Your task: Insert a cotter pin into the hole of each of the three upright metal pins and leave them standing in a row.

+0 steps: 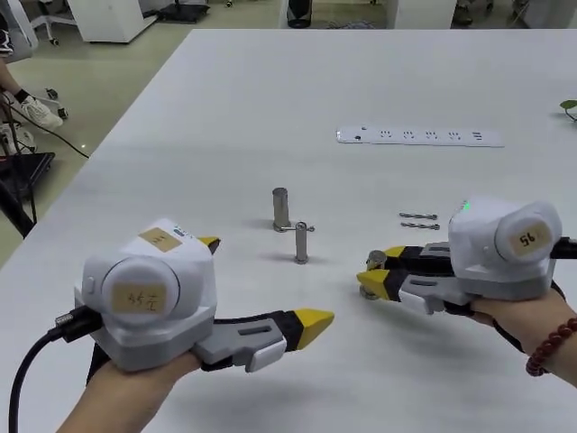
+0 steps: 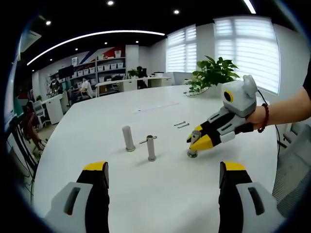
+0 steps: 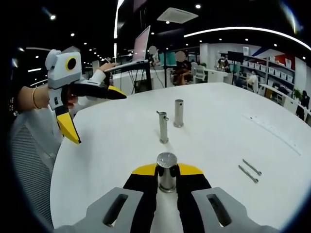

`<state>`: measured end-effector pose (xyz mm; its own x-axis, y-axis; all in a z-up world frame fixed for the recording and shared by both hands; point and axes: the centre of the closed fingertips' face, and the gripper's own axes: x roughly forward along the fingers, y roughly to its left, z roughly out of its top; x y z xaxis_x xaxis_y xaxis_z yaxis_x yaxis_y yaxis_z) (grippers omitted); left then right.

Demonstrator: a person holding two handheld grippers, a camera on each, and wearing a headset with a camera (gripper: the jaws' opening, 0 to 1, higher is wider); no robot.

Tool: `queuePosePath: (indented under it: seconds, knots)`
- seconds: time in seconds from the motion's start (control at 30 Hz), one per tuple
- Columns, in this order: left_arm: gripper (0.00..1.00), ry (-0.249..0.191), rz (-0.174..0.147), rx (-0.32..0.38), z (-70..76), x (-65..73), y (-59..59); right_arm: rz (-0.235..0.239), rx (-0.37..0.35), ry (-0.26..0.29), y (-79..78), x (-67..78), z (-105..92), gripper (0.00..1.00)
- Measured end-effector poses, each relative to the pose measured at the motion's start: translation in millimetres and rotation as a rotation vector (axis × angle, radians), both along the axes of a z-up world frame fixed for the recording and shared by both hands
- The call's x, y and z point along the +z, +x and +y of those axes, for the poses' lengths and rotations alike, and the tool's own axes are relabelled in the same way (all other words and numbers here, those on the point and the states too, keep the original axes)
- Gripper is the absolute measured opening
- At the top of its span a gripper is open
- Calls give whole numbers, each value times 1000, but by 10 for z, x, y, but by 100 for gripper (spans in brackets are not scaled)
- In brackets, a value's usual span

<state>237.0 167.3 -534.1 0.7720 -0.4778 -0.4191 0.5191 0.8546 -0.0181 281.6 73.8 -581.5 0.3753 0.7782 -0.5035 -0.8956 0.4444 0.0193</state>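
Closest to the right gripper's camera is a short metal pin (image 3: 166, 178). It is clamped between the yellow-tipped jaws of the right gripper (image 3: 166, 170), which press on its sides just below its flat top. The pin sits roughly upright in that grip. In the head view its foot is down at the white table (image 1: 225, 108), though I cannot tell whether it touches.

Ahead of the jaws, near the middle of the table, a second pin (image 1: 301, 244) stands upright. A cotter pin (image 1: 287, 229) passes through the hole near its top and sticks out sideways. Just behind it stands a bare pin (image 1: 280, 208), also upright, and the right gripper view shows a small hole near its top. These two are near each other but apart. The clamped pin is off to their right in the head view, not touching either.

Two loose cotter pins (image 1: 417, 216) lie flat and side by side on the table, beyond the right gripper and to the right of the standing pins.

The left gripper (image 1: 263, 281) is held low at the near left, well apart from all three pins. Its jaws are spread wide over bare table and point toward the pins.

A hand with a bead bracelet (image 1: 550, 347) carries the right gripper. A white power strip (image 1: 419, 136) lies farther back on the table, and a potted plant (image 2: 214, 73) stands past the table's far edge.
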Motion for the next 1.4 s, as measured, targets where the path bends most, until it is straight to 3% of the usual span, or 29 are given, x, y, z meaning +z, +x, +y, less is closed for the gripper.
queuePosePath:
  seconds: [0.1,0.33,0.7,0.83,1.03,1.23,1.4]
  knots:
    - [94,-6,1,3,3,4,3,19,5,-34,-17,-83,-21,10]
    - [94,-23,7,11,19,11,7,34,5,-35,-91,-97,-37,18]
    - [95,-21,1,23,12,21,30,84,-34,11,-121,41,-175,31]
    - [95,-19,1,19,-10,17,38,98,-46,13,-96,48,-309,34]
    - [96,-23,6,11,-46,10,39,88,-73,-10,-26,145,-478,33]
    - [95,-2,-12,32,-20,23,63,76,-110,-27,77,218,-618,32]
    - [94,-3,-18,34,-37,32,66,52,-123,-82,192,252,-721,30]
